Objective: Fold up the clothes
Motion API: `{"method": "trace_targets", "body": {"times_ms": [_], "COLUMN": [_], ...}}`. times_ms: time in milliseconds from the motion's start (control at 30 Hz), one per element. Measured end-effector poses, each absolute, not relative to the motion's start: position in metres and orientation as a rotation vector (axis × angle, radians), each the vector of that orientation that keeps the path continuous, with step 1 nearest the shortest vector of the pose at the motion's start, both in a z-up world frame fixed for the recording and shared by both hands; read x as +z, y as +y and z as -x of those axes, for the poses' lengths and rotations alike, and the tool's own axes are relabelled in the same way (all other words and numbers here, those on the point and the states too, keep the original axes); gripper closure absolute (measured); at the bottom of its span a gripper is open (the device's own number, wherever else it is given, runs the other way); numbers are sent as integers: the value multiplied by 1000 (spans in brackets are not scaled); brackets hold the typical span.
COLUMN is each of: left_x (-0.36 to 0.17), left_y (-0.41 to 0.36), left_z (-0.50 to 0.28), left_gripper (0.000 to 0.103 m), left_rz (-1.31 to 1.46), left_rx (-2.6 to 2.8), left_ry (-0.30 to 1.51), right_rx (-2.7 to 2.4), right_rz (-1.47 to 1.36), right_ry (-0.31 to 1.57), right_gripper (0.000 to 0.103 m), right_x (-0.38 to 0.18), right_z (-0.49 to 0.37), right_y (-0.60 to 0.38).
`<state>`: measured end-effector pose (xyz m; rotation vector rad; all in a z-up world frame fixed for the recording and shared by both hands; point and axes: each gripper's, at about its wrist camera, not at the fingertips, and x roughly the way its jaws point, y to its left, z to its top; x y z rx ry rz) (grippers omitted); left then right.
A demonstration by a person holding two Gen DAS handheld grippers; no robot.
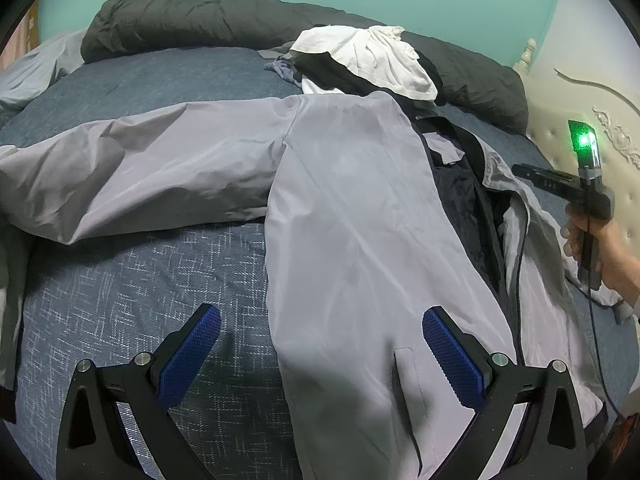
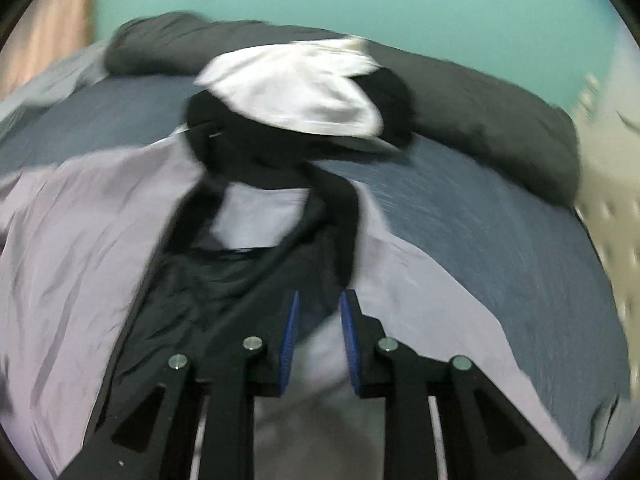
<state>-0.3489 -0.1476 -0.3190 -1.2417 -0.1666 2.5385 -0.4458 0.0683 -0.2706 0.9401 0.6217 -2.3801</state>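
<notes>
A pale grey jacket [image 1: 352, 208] lies face up across the bed, one sleeve [image 1: 140, 172] stretched out to the left. Its front hangs apart and shows the dark lining [image 1: 460, 200]. My left gripper [image 1: 322, 314] hovers over the jacket's lower hem with its jaws wide open and nothing between them. A hand [image 1: 592, 240] holds my right gripper [image 1: 524, 171] over the jacket's right front panel. In the blurred right wrist view, the right gripper [image 2: 321, 298] has a narrow gap between its blue pads [image 2: 289, 340]. They hang above the lining [image 2: 224, 288] and the grey jacket [image 2: 80, 240] and pinch no cloth.
A white garment [image 1: 380, 60] tops a small pile of dark clothes at the far side of the bed. Behind it lies a rolled dark duvet [image 1: 180, 16]. The blue-grey bed cover [image 1: 140, 280] shows around the jacket. A cream tufted headboard [image 1: 600, 152] stands on the right.
</notes>
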Motion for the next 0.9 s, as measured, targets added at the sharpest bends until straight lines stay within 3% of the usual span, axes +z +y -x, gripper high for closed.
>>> {"method": "trace_targets", "body": {"times_ms": [167, 333, 533, 633, 700, 833, 900], "left_x": [-320, -320, -320, -320, -321, -322, -322], "left_y": [-146, -146, -148, -145, -144, -140, -138], "left_z": [350, 350, 349, 349, 349, 350, 350], "left_gripper": [0, 0, 0, 0, 0, 0, 0], "left_rz": [1246, 1240, 1240, 1239, 1238, 1238, 1233], "left_rx": [2535, 2532, 2531, 2547, 2557, 2574, 2580], "left_ry": [-163, -171, -176, -141, -118, -52, -34], "right_rx": [-2313, -2390, -2424, -2429, -2441, -2448, -2456], "right_rz": [-1112, -1233, -1290, -1280, -1285, -1273, -1254], "right_ry": [915, 1025, 1058, 1046, 1015, 944, 907], "right_gripper": [82, 82, 73, 77, 88, 90, 97], "right_x": [-305, -325, -332, -330, -329, -328, -325], "right_z": [455, 465, 467, 466, 468, 475, 476], "right_y": [39, 49, 71, 78, 82, 87, 88]}}
